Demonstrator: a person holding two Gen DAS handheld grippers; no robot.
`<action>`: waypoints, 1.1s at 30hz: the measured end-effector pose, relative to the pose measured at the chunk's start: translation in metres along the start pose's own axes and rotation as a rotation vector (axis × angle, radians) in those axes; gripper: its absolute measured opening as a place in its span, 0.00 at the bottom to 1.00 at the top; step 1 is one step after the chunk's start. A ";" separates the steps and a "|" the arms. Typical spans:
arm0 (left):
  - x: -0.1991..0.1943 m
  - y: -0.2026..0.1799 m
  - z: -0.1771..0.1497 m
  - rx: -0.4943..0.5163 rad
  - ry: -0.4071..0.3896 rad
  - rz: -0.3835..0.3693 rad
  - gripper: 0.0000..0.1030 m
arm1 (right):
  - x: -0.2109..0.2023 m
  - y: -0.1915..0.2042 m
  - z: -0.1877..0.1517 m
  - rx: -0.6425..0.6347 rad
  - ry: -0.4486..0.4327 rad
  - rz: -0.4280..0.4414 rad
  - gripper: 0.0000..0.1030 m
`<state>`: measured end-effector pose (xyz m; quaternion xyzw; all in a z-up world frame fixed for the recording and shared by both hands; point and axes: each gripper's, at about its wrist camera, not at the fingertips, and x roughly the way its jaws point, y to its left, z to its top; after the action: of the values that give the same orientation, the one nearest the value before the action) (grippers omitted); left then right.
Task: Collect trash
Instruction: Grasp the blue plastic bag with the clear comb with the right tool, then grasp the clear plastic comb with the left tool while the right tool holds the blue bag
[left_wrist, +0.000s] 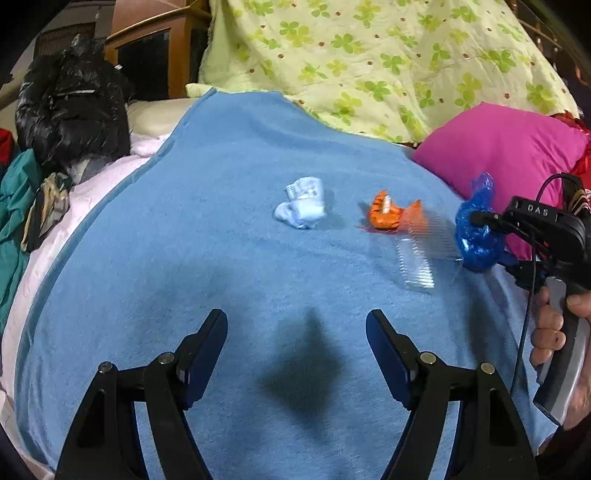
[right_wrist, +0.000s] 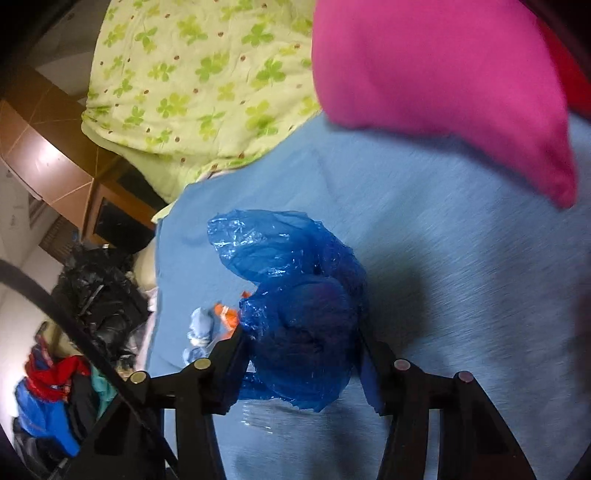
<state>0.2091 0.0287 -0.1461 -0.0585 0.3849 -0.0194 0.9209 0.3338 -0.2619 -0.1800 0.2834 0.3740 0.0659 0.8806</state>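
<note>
Blue blanket (left_wrist: 221, 221) covers bed. Right gripper (right_wrist: 301, 354) pinches crumpled blue plastic bag (right_wrist: 295, 295) beside pink pillow (left_wrist: 498, 147). Left gripper (left_wrist: 295, 350) hovers, fingers spread, empty. Orange wrapper (left_wrist: 386, 218), pale wrapper (left_wrist: 303, 203) lie mid-blanket.

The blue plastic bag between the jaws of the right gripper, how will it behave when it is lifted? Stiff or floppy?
Probably floppy: the blue plastic bag is thin, crinkled film that bulges out between the jaws of the right gripper. It looks light for its size, since a loose flap stands up by itself. The glossy film may be slippery, so it could slide out of a loose hold.
</note>
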 end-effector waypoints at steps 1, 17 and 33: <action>0.000 -0.004 0.001 0.003 -0.006 -0.018 0.76 | -0.004 0.001 0.001 -0.031 -0.009 -0.036 0.53; 0.043 -0.074 0.033 0.055 0.001 -0.201 0.76 | -0.034 -0.020 -0.022 -0.149 0.091 -0.115 0.54; 0.073 -0.084 0.041 0.048 0.050 -0.270 0.43 | -0.038 -0.013 -0.030 -0.224 0.076 -0.157 0.54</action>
<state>0.2903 -0.0572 -0.1585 -0.0872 0.3958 -0.1539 0.9011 0.2849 -0.2715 -0.1801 0.1505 0.4183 0.0489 0.8945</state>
